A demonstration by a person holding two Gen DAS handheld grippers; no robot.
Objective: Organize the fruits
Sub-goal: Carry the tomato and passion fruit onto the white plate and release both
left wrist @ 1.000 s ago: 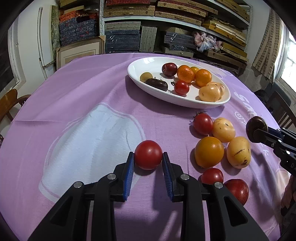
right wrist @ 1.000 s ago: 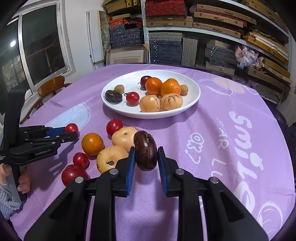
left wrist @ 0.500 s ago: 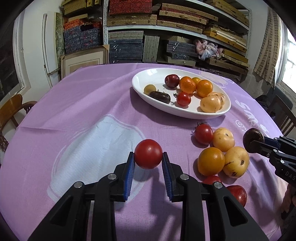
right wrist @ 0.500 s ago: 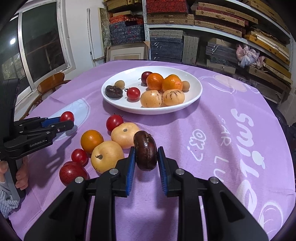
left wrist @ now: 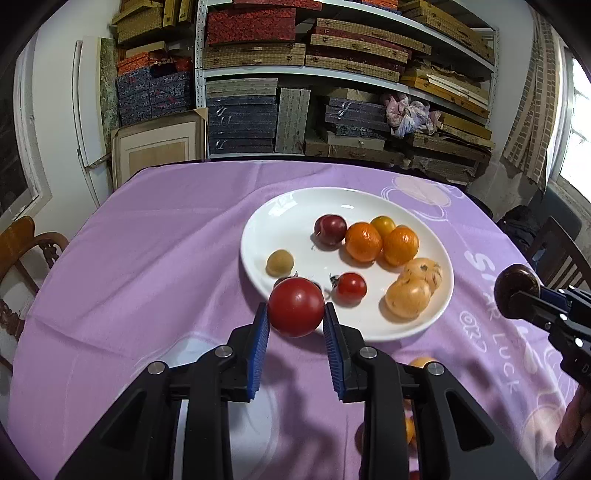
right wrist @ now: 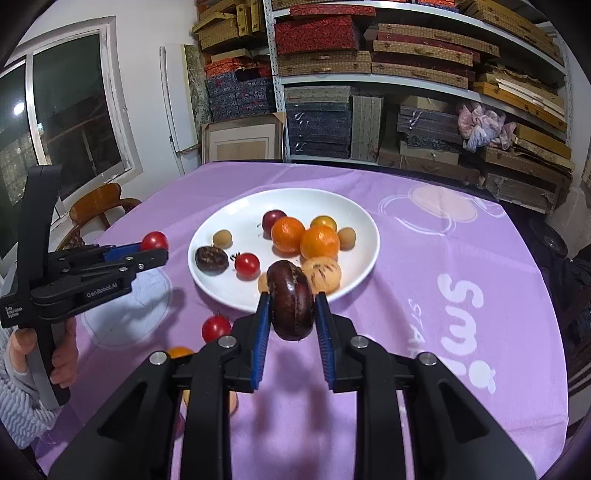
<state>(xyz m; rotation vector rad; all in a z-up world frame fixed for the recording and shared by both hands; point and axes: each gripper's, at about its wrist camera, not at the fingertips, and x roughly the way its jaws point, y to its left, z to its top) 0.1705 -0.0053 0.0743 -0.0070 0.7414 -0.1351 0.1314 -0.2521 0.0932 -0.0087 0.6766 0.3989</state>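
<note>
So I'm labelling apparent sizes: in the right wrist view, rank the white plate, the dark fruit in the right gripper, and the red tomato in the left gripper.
1. white plate
2. dark fruit, enlarged by nearness to the camera
3. red tomato

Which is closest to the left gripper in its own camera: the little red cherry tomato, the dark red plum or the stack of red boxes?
1. Little red cherry tomato, near side of the white plate.
2. Dark red plum, farther back on it.
3. Stack of red boxes, top shelf beyond the table.
</note>
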